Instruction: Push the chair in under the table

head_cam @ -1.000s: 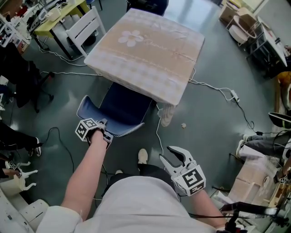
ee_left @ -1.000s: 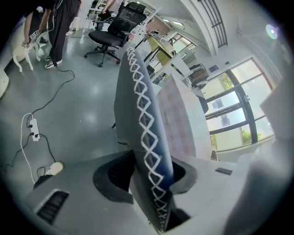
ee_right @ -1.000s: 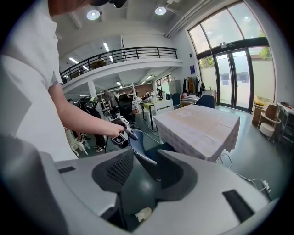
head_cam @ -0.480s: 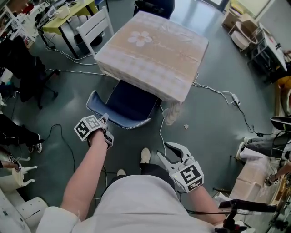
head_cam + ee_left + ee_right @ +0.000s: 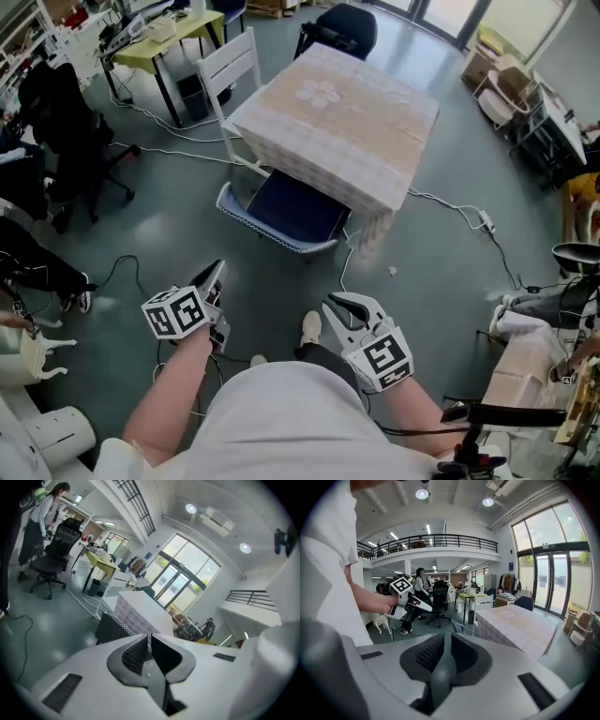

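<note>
The blue chair (image 5: pixel 281 208) stands with its seat under the cloth-covered table (image 5: pixel 337 122) and its backrest at the table's near edge. My left gripper (image 5: pixel 216 281) hangs in the air well short of the chair, touching nothing. Its jaws are closing, tips almost together and nothing between them (image 5: pixel 150 637). My right gripper (image 5: pixel 349 309) floats near my body, also closing, with a narrow empty gap (image 5: pixel 445 637). The right gripper view shows the table (image 5: pixel 515 623), the chair (image 5: pixel 458 626) and the left gripper (image 5: pixel 423 605) out ahead.
A white chair (image 5: pixel 230 61) and a yellow-green desk (image 5: pixel 173 28) stand left of the table. A dark chair (image 5: pixel 342 28) sits at its far side. A black office chair (image 5: pixel 66 122) is further left. Cables (image 5: pixel 450 187) trail over the floor. My shoe (image 5: pixel 312 328) is below.
The left gripper has come off the chair's backrest, risen and drawn back toward me, and its jaws have narrowed. The right gripper's wide jaws have narrowed too.
</note>
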A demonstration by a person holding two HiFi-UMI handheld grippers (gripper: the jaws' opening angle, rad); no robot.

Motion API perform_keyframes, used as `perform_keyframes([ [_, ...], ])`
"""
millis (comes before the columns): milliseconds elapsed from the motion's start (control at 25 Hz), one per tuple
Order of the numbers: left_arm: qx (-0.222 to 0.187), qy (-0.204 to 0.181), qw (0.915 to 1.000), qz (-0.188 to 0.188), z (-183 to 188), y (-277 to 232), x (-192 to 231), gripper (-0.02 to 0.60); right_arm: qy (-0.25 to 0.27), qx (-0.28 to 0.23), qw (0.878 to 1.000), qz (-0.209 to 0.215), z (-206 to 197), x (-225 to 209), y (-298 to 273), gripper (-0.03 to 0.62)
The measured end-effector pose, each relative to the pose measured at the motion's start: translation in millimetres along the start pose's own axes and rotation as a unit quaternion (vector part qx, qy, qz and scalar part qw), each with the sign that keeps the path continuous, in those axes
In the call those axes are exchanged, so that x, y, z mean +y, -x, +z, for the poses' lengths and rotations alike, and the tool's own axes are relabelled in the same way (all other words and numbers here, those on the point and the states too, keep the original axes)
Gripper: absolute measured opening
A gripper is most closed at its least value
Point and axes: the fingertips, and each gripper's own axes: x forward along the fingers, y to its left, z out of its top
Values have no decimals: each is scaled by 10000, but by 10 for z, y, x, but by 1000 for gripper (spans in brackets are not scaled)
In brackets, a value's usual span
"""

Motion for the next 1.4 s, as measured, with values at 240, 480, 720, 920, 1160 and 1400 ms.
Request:
perform_keyframes([
  [240,111,-1113,9899,-869,-176,788,-240,11,97,-35,9999,-40,89,586,-90,25],
  [480,314,-2009,9692,-1390,-415,1394,-447,11,191,-61,9998,40,158,1151,-68,20],
  [720,384,-2231,9584,-1737,-658,1856,-539,11,303,-70,9994,181,132,1621,-4,18],
  [920,382,-2578,9496,-1743,-759,2135,-553,9,395,-116,9988,266,143,1922,58,15],
  [1160,381,-2677,9455,-1814,-803,2337,-591,11,488,-178,9982,316,182,2161,98,14],
  [1400,474,-2704,9434,-1861,-883,2416,-590,11,536,-167,9979,314,191,2328,166,14],
])
